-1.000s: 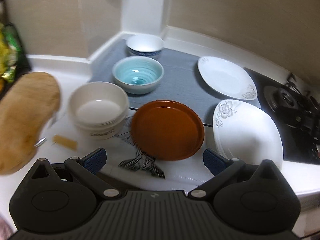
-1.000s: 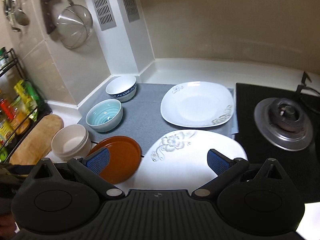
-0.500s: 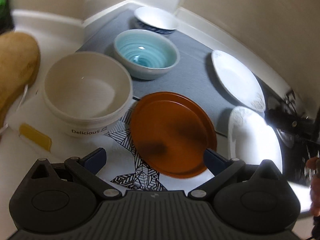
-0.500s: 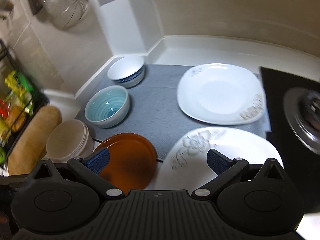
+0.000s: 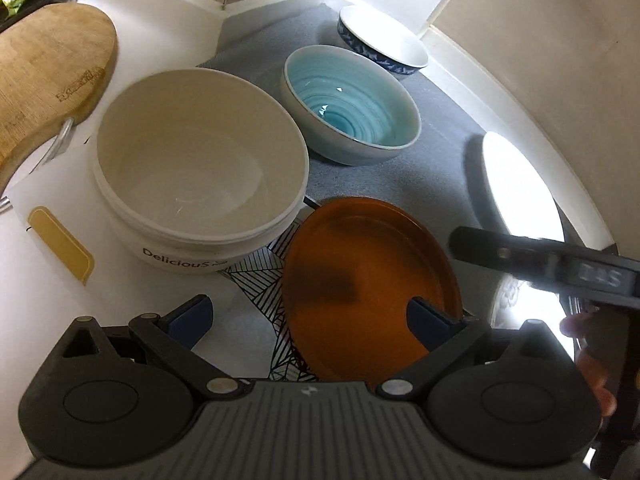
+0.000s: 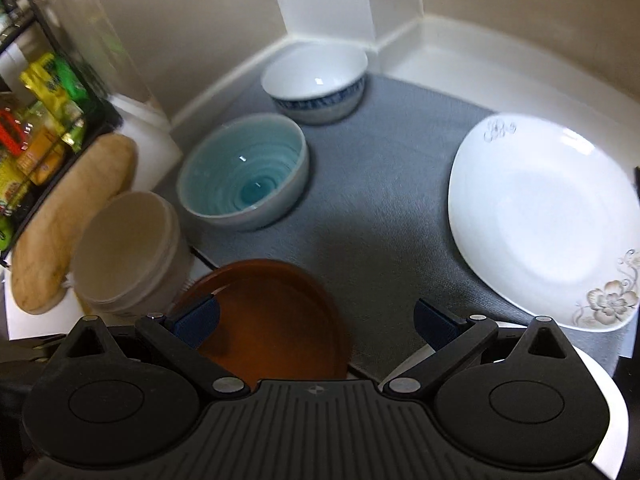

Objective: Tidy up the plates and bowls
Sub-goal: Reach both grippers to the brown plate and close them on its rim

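My left gripper point(image 5: 310, 322) is open just above the counter, its right finger over the orange plate point(image 5: 368, 280). A cream bowl point(image 5: 200, 168) marked "Delicious" stands to the plate's left. Behind them on the grey mat point(image 5: 436, 160) sit a turquoise bowl point(image 5: 352, 108) and a blue-rimmed white bowl point(image 5: 380, 40). My right gripper point(image 6: 316, 320) is open too, hovering over the orange plate point(image 6: 276, 320) and the grey mat point(image 6: 380, 208). A white flowered plate point(image 6: 544, 220) lies at the right, with the turquoise bowl point(image 6: 244, 180), white bowl point(image 6: 316, 80) and cream bowl point(image 6: 128, 248) to the left.
A wooden cutting board point(image 5: 44, 68) lies at the left by a rack of packets point(image 6: 36, 120). A patterned paper sheet point(image 5: 256, 320) lies under the plate and cream bowl. A second white plate's edge point(image 6: 600, 400) shows at lower right. The right gripper tool point(image 5: 560, 272) and a hand cross the left view.
Both grippers have dropped lower and moved in toward the dishes. The left one now sits close over the orange plate. The right one swung left, so the stove left its view.
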`<act>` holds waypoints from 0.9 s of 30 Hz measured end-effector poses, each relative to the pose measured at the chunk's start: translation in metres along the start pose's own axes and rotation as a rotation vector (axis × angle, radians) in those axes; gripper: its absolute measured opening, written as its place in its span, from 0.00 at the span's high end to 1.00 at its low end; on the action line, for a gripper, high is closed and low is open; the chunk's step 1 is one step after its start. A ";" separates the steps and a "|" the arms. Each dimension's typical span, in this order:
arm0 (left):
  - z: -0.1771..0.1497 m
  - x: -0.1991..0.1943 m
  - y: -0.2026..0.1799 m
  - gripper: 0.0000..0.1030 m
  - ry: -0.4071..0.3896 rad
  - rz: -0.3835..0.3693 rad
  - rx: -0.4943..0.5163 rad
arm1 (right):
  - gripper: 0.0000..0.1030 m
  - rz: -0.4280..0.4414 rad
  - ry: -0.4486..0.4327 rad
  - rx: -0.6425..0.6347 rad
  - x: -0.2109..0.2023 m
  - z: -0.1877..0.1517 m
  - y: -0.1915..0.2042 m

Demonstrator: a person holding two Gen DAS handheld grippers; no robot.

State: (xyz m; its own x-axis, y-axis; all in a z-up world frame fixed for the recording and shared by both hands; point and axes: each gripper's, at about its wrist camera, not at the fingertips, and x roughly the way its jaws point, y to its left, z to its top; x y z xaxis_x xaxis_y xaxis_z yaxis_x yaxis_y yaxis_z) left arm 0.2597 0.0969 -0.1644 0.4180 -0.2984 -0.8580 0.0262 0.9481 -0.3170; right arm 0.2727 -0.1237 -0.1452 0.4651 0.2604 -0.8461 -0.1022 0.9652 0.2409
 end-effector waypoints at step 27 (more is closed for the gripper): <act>0.012 0.011 -0.005 0.89 0.059 0.012 -0.034 | 0.91 -0.091 0.054 -0.145 0.021 -0.012 0.002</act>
State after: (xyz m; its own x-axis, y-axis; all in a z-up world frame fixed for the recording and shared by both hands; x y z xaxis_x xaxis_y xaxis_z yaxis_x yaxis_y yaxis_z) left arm 0.2750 0.0900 -0.1679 0.3639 -0.2939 -0.8839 -0.0096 0.9477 -0.3190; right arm 0.2717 -0.1162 -0.1680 0.4309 0.1686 -0.8865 -0.1891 0.9775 0.0940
